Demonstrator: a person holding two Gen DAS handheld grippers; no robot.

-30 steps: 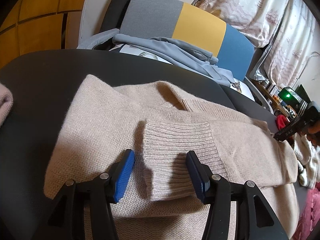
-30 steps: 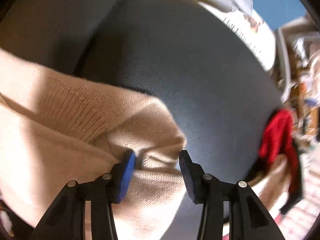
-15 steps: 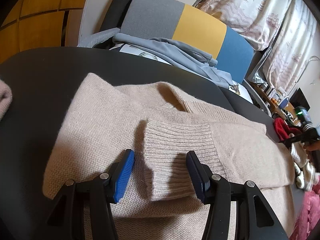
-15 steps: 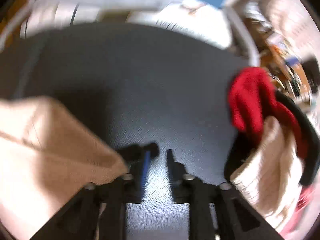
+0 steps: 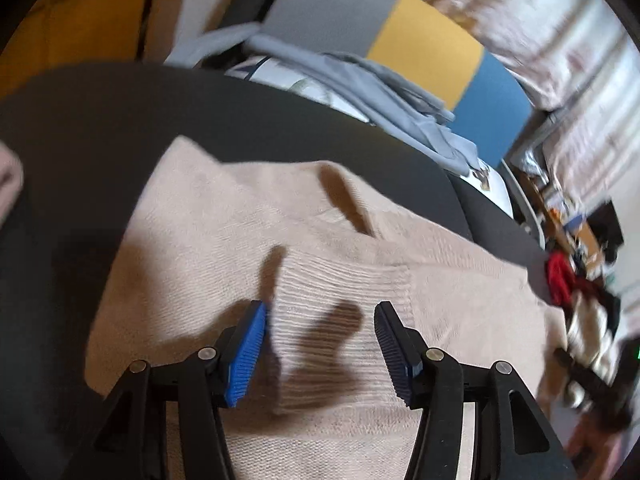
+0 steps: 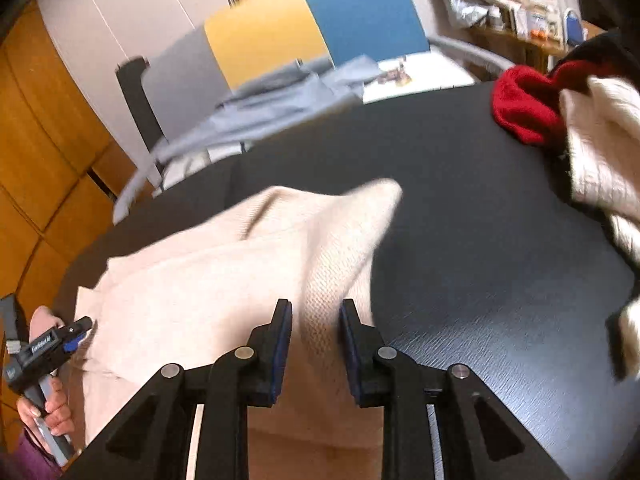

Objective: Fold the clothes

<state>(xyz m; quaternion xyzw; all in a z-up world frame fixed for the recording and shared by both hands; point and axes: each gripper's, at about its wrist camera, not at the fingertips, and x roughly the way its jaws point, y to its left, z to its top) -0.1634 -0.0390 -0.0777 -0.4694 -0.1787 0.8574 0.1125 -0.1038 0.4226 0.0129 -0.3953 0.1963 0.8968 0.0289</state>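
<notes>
A beige knit sweater [image 5: 192, 240] lies spread on the black table [image 5: 80, 120]. One sleeve is folded across it, with the ribbed cuff [image 5: 344, 292] on top. My left gripper [image 5: 320, 344] hovers open, its blue pads on either side of the cuff and not pressing it. In the right wrist view the sweater [image 6: 200, 280] ends in a rounded fold at the right. My right gripper [image 6: 316, 320] hangs over that edge with its jaws narrowly apart. Knit shows in the gap, but the pads are not pinching it. A hand [image 6: 48, 412] holds the left gripper [image 6: 80, 330] at the far left.
A red garment [image 6: 520, 112] and a white knit one [image 6: 600, 152] are heaped at the table's right end. Behind the table, a grey-blue garment [image 5: 380, 92] is draped on a chair with a grey, yellow and blue back [image 5: 424, 44]. A pink fabric [image 5: 8, 184] shows at the left edge.
The right gripper let go of the sweater's corner, narrowed its jaws, swept over bare table while rolling, and now sits above the sweater's right edge. The left gripper stayed over the cuff, tilting slightly.
</notes>
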